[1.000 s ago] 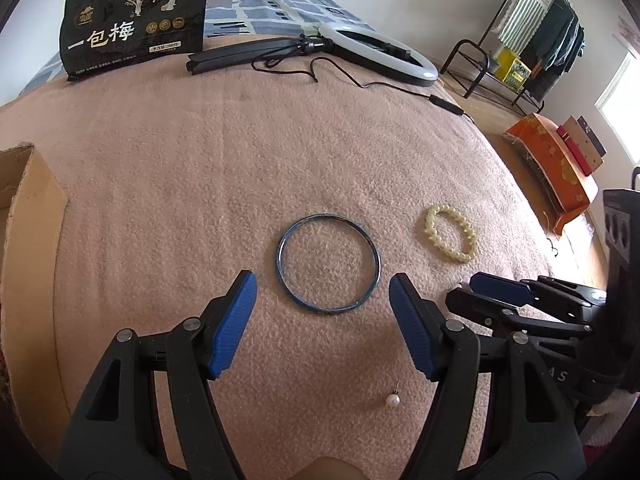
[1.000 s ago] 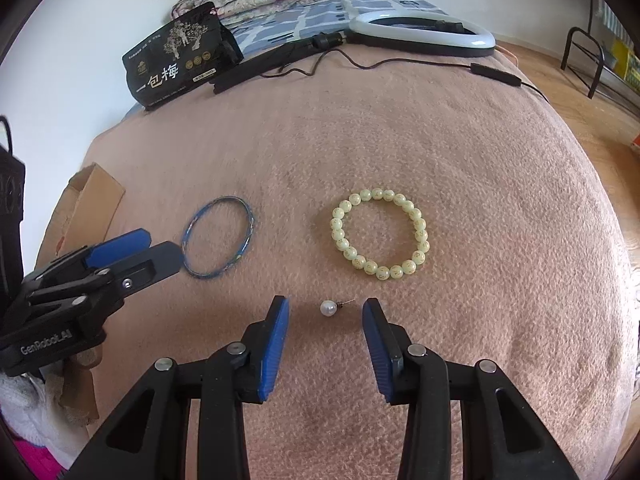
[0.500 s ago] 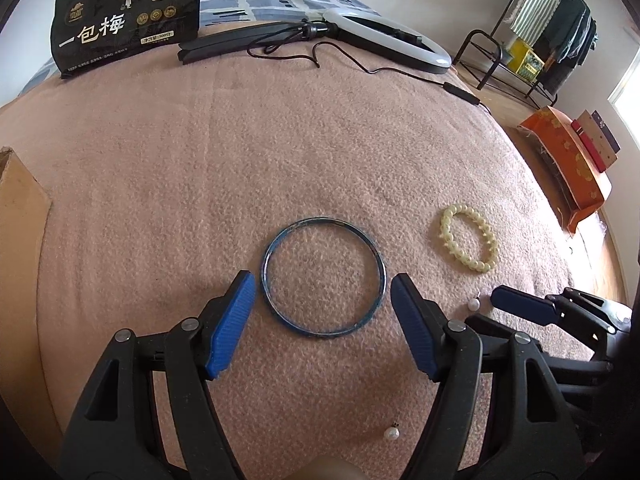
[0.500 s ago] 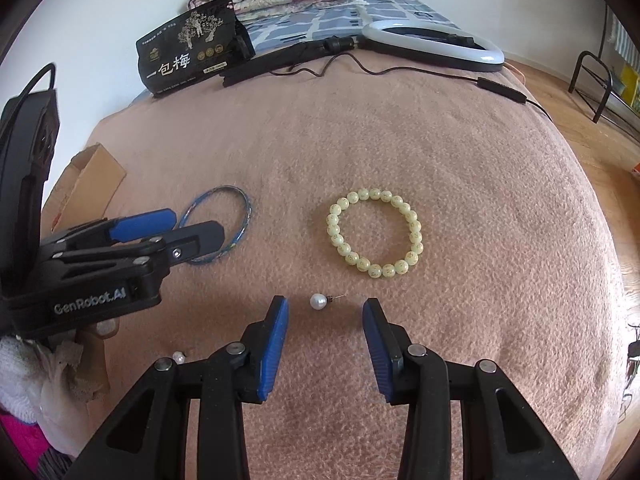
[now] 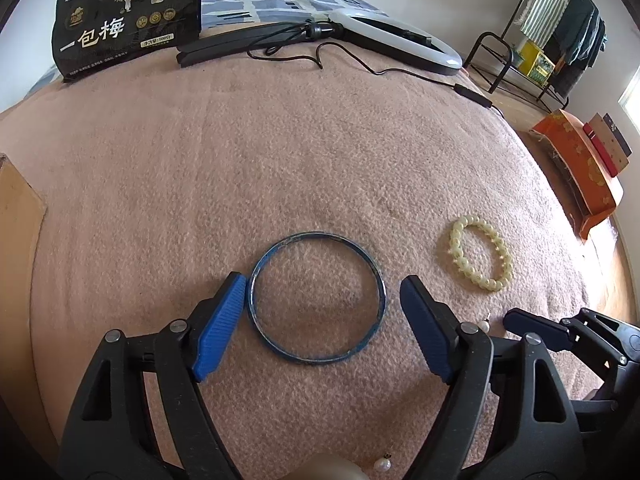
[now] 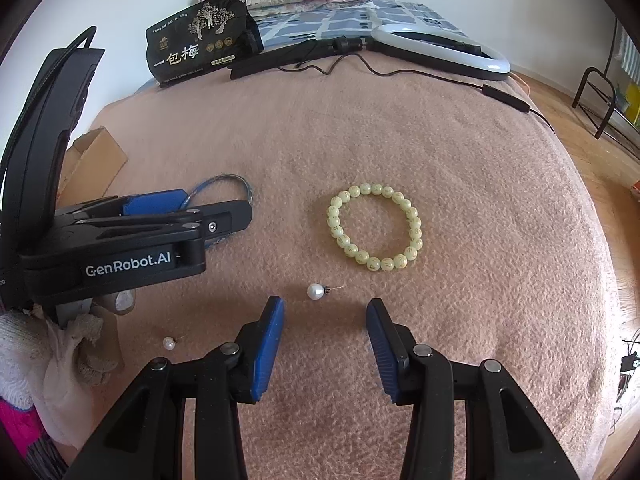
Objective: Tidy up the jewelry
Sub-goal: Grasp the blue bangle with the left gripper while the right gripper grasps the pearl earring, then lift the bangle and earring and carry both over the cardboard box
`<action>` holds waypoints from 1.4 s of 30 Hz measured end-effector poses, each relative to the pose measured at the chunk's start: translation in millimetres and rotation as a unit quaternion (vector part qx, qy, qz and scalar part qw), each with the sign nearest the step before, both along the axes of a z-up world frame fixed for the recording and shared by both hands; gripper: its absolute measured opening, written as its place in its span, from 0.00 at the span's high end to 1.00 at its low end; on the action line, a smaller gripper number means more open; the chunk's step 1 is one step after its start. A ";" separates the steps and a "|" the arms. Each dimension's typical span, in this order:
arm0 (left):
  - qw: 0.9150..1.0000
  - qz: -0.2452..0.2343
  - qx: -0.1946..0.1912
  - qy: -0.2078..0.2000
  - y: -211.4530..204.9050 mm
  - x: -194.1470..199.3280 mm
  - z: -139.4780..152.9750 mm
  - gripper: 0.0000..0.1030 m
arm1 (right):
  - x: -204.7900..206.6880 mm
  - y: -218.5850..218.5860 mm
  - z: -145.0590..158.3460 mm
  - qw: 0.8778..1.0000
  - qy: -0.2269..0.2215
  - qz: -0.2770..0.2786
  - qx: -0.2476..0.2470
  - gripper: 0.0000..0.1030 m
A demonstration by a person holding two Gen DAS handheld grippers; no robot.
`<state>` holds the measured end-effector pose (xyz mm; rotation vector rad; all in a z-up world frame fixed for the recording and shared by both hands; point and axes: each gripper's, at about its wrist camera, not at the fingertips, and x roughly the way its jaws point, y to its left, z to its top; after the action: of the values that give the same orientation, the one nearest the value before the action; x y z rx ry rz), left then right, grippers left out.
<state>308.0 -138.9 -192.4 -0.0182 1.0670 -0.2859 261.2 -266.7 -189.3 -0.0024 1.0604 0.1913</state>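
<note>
On the pink blanket lie a blue bangle (image 5: 316, 233), a pale yellow bead bracelet (image 5: 486, 285) and two pearl earrings. My left gripper (image 5: 322, 284) points down over the bangle with a blue pad on each side of it. Its jaws are opening and the pads do not press on the rim. In the right wrist view the left gripper (image 6: 160, 216) hides most of the bangle (image 6: 236, 179). My right gripper (image 6: 325, 302) hovers just behind one pearl earring (image 6: 315, 291), its jaws opening with nothing between them. The bracelet (image 6: 374, 265) lies beyond that earring. The other earring (image 6: 169, 343) lies at the near left.
A black snack bag (image 5: 128, 32) and a ring light (image 5: 400, 40) with its cable lie at the blanket's far edge. A cardboard box (image 5: 16, 216) sits at the left edge. An orange box (image 5: 580, 176) stands on the floor to the right. A white-gloved hand (image 6: 60, 340) holds the left gripper.
The left gripper came forward and down, so its pads now flank the bangle, and its jaws spread wider. The right gripper stayed behind the pearl earring with its jaws slightly wider.
</note>
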 end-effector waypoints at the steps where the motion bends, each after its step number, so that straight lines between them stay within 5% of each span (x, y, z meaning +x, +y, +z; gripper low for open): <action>1: 1.000 0.001 0.006 -0.002 -1.0 -0.3 -0.9 0.21 | 0.5 0.0 -0.1 1.000 0.000 0.000 0.000 0.57; 12: 0.999 -0.010 0.035 -0.013 -2.0 -1.2 -4.7 0.22 | 7.1 7.3 -2.5 1.000 -0.002 0.002 -0.010 0.59; 21: 0.999 -0.016 0.043 -0.021 0.6 -3.4 -4.2 0.28 | 9.1 7.3 -2.8 1.000 -0.007 0.000 -0.013 0.84; 42: 0.998 0.005 0.015 -0.053 25.9 -17.3 42.2 0.28 | -5.6 19.3 36.6 0.999 -0.049 -0.002 0.001 0.85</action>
<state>290.7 -113.0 -150.2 0.0187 0.9656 -0.2578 255.6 -247.4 -152.8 -0.0072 0.9617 0.1864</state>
